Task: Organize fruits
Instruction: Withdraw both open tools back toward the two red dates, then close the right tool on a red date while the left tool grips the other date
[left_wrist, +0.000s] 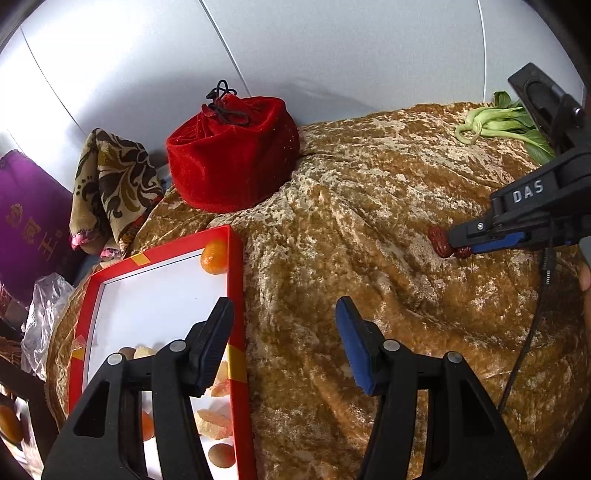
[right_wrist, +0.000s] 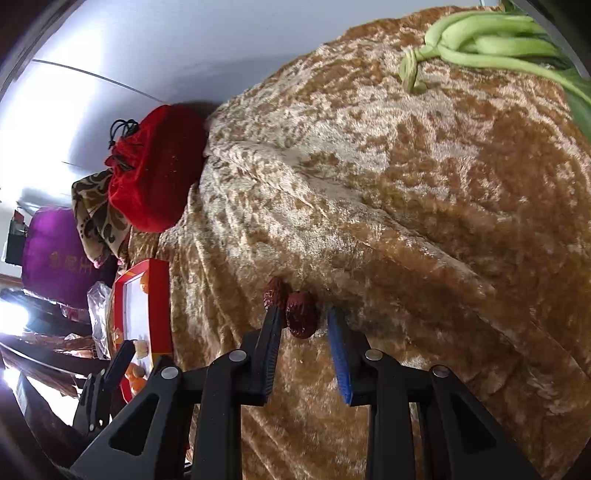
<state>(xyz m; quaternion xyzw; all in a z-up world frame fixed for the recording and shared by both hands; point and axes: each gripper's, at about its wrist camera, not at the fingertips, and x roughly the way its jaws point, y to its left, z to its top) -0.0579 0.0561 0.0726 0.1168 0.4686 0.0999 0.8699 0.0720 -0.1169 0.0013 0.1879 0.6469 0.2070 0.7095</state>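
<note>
Two dark red dates lie on the gold velvet cloth (right_wrist: 406, 184). One date (right_wrist: 302, 314) sits between the fingers of my right gripper (right_wrist: 303, 314), which is open around it; the other date (right_wrist: 274, 291) lies just beyond the left fingertip. Both show in the left wrist view (left_wrist: 439, 240) at the tip of the right gripper (left_wrist: 456, 240). My left gripper (left_wrist: 284, 314) is open and empty, its left finger over the red box (left_wrist: 236, 295), which holds a tangerine (left_wrist: 214, 257) and several other fruit pieces.
A red velvet drawstring pouch (left_wrist: 232, 155) stands at the back. Green bok choy (left_wrist: 506, 125) lies at the far right. A patterned cloth (left_wrist: 110, 184), a purple bag (left_wrist: 29, 221) and a plastic bag (left_wrist: 44, 314) crowd the left side.
</note>
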